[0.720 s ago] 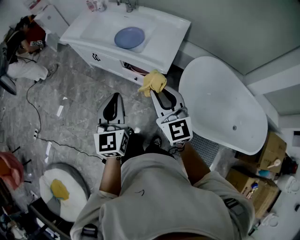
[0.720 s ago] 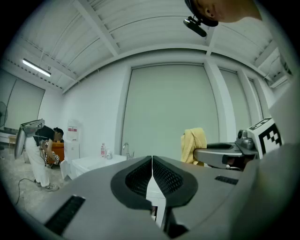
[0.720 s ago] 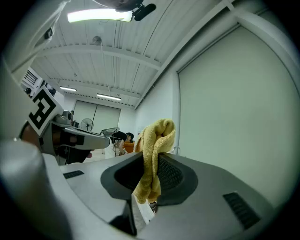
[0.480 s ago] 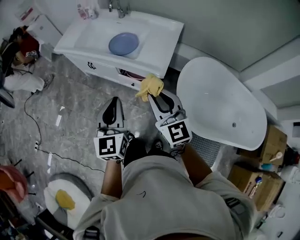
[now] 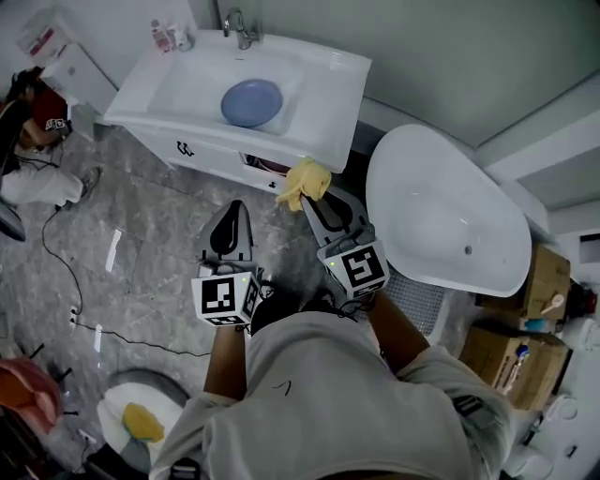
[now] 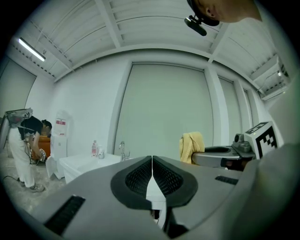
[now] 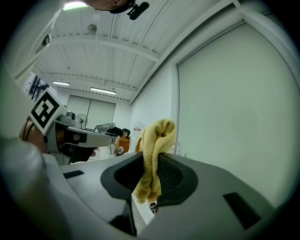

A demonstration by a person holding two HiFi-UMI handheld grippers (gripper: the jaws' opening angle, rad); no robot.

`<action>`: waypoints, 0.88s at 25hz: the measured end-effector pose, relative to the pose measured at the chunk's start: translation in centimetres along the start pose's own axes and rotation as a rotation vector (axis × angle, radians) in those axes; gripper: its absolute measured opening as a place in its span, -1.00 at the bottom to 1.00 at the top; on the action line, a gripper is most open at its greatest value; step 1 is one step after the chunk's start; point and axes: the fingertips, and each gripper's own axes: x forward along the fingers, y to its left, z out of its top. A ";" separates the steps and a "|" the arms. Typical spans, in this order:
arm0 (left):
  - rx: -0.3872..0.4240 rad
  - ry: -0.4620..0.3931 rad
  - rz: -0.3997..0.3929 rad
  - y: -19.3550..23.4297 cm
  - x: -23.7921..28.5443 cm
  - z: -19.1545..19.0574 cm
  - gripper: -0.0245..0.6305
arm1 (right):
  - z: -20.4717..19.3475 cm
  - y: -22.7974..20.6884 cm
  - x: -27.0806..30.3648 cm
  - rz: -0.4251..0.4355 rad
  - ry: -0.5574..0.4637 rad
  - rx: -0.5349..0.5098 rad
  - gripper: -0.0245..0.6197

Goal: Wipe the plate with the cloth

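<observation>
Pale shirt (image 5: 319,394) of the wearer filled the bottom of the head view. Both forearms reached forward with a gripper in each hand, held roughly level over the grey marble floor (image 5: 141,225).

Left gripper (image 5: 234,206): jaws shut tight, pads meeting, nothing between them.

Right gripper (image 5: 311,197): jaws clamped on the yellow cloth (image 5: 306,178). The cloth bunched up above the tips and a short end hung down between the pads.

The grippers sat side by side, the right one a bit further ahead. The cloth was up in the air near the front corner of the white vanity; contact with it could not be told.

Beyond that was the white sink (image 5: 328,84), with the blue plate (image 5: 251,101) lying flat in the basin, well apart from the cloth. A faucet (image 5: 240,25) stood at the back rim, small bottles (image 5: 167,36) to its left.

Right of the vanity was a white bathtub (image 5: 441,216), with cardboard boxes (image 5: 544,291) past it. At far left another person (image 5: 37,103) was low on the floor, and a black cable (image 5: 56,234) ran across the tiles.
</observation>
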 end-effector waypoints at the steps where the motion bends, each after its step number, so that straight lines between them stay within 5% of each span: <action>1: 0.000 0.005 -0.016 0.5 0.1 0.0 -0.86 | -0.1 0.2 0.6 -0.005 0.007 0.001 -0.70; 9: -0.029 0.042 -0.059 4.8 2.6 -1.0 -0.86 | 0.5 0.9 5.9 -0.028 0.029 0.014 -0.70; 22: -0.022 0.091 -0.006 9.2 18.6 -0.1 -0.86 | 0.1 -11.5 19.4 0.057 -0.009 0.031 -0.70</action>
